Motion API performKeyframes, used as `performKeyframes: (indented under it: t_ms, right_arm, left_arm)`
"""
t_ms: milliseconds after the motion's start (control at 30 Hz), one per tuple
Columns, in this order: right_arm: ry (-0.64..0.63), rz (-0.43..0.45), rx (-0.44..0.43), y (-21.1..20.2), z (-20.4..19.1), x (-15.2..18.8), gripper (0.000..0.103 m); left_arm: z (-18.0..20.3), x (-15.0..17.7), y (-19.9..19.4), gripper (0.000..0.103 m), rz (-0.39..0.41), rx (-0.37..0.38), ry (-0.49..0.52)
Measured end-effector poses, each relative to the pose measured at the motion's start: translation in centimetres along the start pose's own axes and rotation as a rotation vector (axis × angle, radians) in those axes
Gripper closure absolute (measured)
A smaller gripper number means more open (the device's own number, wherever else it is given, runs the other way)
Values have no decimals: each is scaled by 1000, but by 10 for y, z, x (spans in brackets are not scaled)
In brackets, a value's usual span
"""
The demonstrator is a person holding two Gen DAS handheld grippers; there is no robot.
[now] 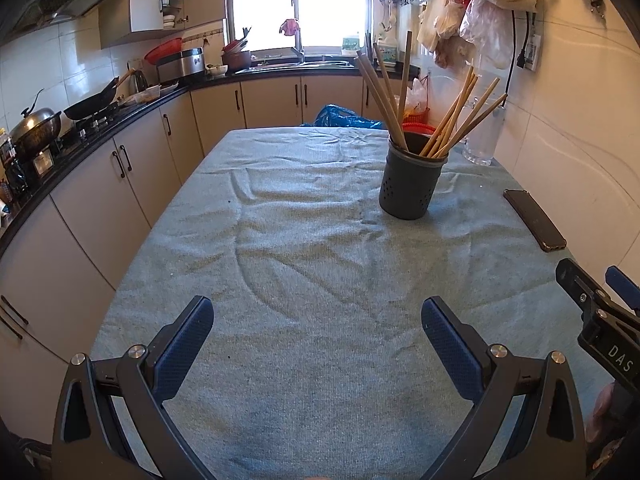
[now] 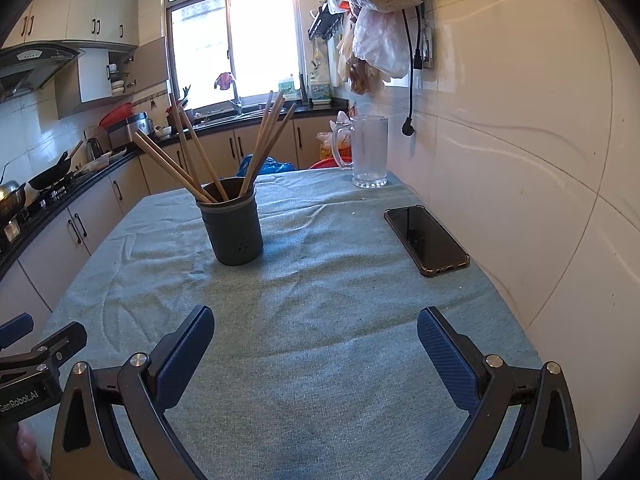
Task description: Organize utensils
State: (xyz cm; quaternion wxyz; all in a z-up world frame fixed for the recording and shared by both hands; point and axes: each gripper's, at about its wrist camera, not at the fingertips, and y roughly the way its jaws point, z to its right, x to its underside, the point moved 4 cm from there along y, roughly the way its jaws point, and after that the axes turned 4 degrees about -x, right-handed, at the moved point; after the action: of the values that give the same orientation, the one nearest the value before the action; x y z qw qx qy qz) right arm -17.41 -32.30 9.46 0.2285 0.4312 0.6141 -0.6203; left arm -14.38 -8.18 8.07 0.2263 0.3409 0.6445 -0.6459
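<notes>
Much of the scene is cut off: only the fingers and front frames of the two grippers show, and of the person just a sliver of hand (image 1: 602, 408) at the right edge of the left view and a blurred bit of skin at the bottom left corner of the right view. How many chopsticks (image 1: 456, 116) stand in the holder (image 1: 412, 184) is hard to count where they cross, and their lower ends are hidden inside it. The window behind is blown out to white. The left gripper (image 1: 318, 344) hangs low over the near end of the table, level, aimed along the cloth (image 1: 304, 240), its blue-padded fingers (image 1: 186, 344) spread wide with nothing between them. The right gripper (image 2: 316, 346) sits just beside it in the same pose, jaws likewise spread wide and empty; each gripper's frame pokes into the other's view at the edge. The dark holder stands upright on the cloth near the middle of the table, well ahead of both grippers, with the chopsticks leaning out in two fans, left and right. A phone (image 2: 426, 240) lies flat, screen up, near the wall on the right, and a glass mug (image 2: 368, 152) stands at the far right corner of the table, beyond the holder.
</notes>
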Motion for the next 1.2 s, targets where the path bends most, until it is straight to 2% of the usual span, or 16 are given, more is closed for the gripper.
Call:
performKeyframes:
  t_ms: [1200]
  right_arm:
    - [-22, 2, -13, 1, -8, 3, 0]
  left_arm:
    - [1, 4, 5, 0, -31, 14, 8]
